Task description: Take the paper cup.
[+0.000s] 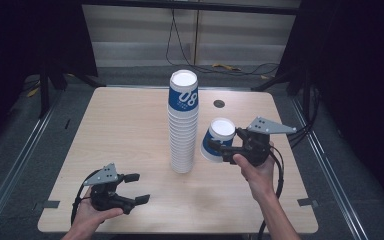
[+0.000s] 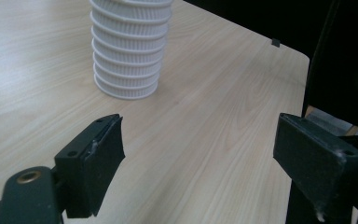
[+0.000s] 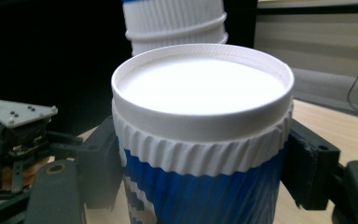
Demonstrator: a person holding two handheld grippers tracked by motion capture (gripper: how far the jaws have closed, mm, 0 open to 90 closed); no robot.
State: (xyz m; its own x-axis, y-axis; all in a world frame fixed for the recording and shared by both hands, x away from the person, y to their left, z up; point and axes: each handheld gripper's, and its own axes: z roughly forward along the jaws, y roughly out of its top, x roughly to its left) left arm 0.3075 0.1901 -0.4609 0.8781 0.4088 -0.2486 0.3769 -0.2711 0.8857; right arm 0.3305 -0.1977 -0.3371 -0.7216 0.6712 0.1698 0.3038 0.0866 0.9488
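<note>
High view, right gripper [image 1: 220, 148]: we see it clamped on a single blue-and-white paper cup [image 1: 217, 139], tilted with its mouth up and towards the stack; judging by the pose, we think the cup is being carried to or from that stack.
High view, cup stack [image 1: 183, 122]: it stands upright just left of the held cup, apart from it, in the middle of the wooden table [image 1: 130, 130]; the top cup carries large white digits "08" on blue, with smaller print below that we cannot read.
High view, left gripper [image 1: 136, 188]: its jaws stand apart with nothing between them, low over the near edge, well short of the stack; we take it as waiting.
Left gripper view: beyond the spread jaws we see the ribbed white base of the stack [image 2: 128, 51] ahead and to the left, on bare tabletop [image 2: 214, 140].
Right gripper view: the cup [image 3: 203, 140] sits between both pads [image 3: 307, 163], gripped at its ribbed sleeve below the rim, so the mouth stays free; the stack [image 3: 175, 21] rises just behind it. No lettering is readable here.
</note>
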